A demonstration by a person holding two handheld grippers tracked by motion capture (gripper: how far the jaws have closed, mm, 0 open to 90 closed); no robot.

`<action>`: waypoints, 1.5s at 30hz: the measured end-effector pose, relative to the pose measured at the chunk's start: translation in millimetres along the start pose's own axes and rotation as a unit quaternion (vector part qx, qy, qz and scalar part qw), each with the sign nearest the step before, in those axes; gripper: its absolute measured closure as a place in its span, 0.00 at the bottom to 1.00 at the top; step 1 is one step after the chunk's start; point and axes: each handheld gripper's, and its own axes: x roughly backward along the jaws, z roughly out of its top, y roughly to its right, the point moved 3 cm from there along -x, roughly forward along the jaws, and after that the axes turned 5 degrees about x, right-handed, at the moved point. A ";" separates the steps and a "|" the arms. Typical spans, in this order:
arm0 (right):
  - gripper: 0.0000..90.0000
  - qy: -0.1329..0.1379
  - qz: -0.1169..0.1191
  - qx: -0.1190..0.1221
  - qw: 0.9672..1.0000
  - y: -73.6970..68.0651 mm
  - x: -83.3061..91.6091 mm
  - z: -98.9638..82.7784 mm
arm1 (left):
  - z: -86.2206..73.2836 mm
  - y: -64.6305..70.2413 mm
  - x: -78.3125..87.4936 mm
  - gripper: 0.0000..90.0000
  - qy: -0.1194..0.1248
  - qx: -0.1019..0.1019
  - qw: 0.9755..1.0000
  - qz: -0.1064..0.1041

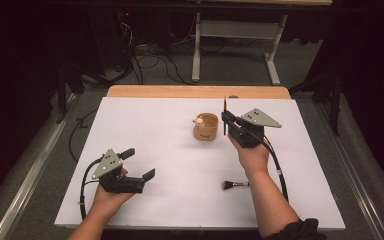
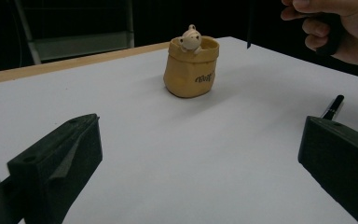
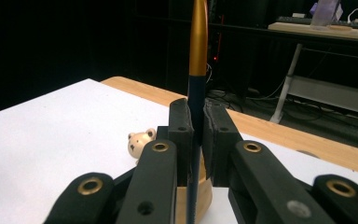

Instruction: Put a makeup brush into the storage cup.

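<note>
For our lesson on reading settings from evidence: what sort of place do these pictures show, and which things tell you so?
Probably a lab or recording workspace, not a home. A white-covered table stands in a dark room, loose cables lie on the floor behind it, and a further desk holds equipment.

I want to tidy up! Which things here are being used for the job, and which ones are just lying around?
Being used:
- the thin brush pinched upright in the right gripper
- the little yellow pot with a bear on its rim, right beside that gripper

Just lying about:
- the other brush flat on the table
- the left gripper, open and holding nothing
</note>
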 end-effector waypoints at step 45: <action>0.94 -0.032 0.003 0.003 0.999 -3.2 -64.5 6.8 | -1.5 -1.4 0.6 0.00 -0.002 0.011 1.000 -0.017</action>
